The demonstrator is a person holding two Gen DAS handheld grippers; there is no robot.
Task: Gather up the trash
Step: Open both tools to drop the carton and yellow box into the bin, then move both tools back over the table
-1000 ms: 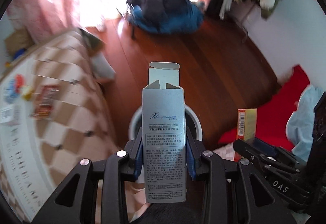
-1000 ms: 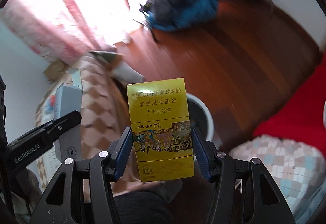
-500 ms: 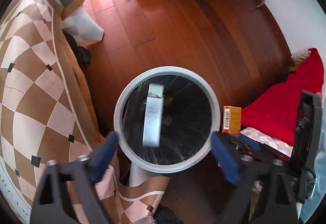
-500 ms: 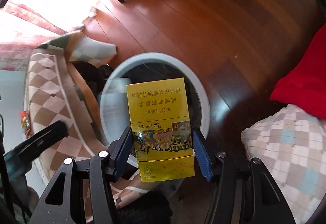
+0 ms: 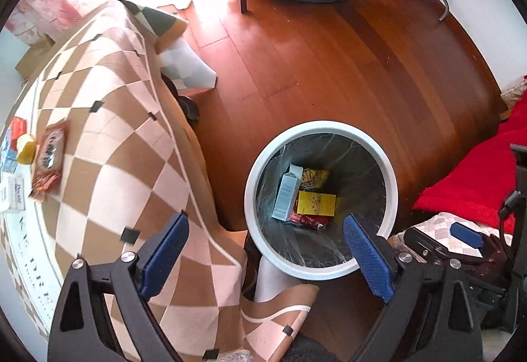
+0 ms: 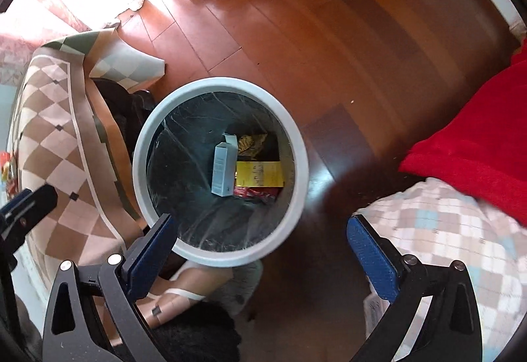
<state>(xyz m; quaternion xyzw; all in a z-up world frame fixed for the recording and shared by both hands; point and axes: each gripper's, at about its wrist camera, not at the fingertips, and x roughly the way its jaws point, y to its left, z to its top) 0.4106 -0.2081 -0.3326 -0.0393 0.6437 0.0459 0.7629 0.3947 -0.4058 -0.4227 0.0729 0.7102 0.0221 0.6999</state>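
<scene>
Left wrist view: my left claw hangs spread over the bin. My right claw gapes too; below lie the pale box and yellow box.

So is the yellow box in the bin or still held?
In the bin: the yellow box lies flat at the bin bottom, and the right gripper is open.

floor: glossy wood | bin: smooth plastic | tablecloth: matt cloth
</scene>
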